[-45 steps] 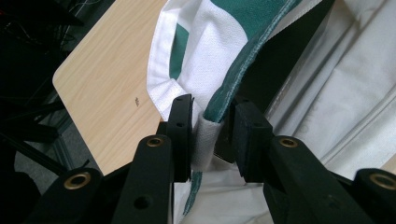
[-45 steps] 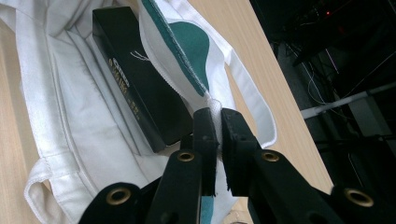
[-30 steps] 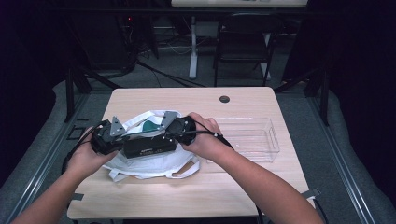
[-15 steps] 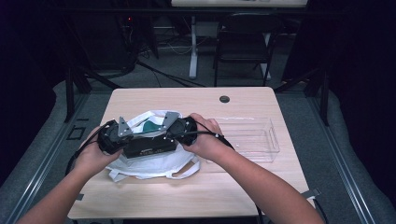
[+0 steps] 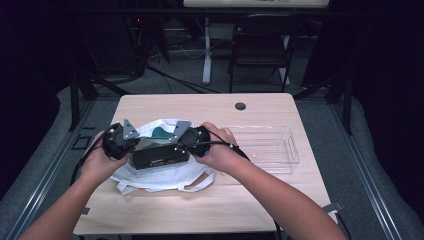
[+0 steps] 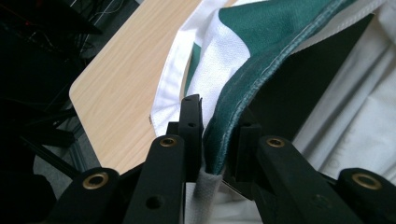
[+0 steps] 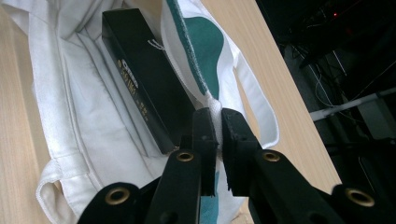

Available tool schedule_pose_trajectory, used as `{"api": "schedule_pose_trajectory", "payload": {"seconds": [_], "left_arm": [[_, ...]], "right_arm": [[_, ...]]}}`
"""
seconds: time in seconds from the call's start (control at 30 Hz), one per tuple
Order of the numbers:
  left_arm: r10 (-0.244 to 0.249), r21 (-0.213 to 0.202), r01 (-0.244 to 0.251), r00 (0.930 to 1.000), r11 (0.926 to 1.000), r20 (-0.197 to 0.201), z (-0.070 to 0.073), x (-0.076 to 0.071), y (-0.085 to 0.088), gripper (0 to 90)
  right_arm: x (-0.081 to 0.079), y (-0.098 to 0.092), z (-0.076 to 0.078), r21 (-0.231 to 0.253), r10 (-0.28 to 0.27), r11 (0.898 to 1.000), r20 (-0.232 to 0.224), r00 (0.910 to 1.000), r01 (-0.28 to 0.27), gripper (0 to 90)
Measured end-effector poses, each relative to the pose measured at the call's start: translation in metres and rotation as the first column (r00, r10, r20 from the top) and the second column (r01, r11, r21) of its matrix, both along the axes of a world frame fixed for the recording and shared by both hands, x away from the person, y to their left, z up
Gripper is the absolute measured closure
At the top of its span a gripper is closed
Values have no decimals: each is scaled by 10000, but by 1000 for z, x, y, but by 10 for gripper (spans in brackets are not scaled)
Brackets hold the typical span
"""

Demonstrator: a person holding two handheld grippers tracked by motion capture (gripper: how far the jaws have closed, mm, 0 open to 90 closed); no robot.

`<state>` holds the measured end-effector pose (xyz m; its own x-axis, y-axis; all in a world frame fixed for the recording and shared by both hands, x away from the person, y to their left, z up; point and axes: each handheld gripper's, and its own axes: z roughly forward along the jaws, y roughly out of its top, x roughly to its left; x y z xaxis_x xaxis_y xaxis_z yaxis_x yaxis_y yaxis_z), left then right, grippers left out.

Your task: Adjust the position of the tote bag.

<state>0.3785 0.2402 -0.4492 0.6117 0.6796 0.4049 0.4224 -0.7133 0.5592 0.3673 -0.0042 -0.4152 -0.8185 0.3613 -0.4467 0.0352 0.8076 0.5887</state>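
Observation:
A white cloth bag [image 5: 160,176] with a green print lies on the table [image 5: 200,215], its mouth facing away from me. A long black box [image 5: 160,156] sits in the mouth, with white lettering in the right gripper view [image 7: 144,88]. My left gripper [image 5: 132,144] is at the bag's left rim. Its jaws have just been closing, and the green hem [image 6: 224,135] now fills the gap between them [image 6: 219,126]. My right gripper [image 5: 178,145] is at the right rim, shut on the white seam where a handle joins [image 7: 218,126].
A clear plastic tray [image 5: 270,145] stands on the table just right of my right hand. A small black grommet [image 5: 240,106] sits near the far edge. A dark folding chair [image 5: 260,45] and cables are on the floor beyond the table.
My left gripper has edged slightly toward the bag's rim. The right hand, the bag and the box have stayed where they were.

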Motion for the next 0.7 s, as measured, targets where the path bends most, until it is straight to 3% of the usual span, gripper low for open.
{"api": "schedule_pose_trajectory", "payload": {"seconds": [0.7], "left_arm": [[763, -239, -762, 9971, 9968, 40, -1, 28, -1, 808]], "right_arm": [[12, 8, -5, 59, -250, 9997, 90, 9996, 249, 846]]}}
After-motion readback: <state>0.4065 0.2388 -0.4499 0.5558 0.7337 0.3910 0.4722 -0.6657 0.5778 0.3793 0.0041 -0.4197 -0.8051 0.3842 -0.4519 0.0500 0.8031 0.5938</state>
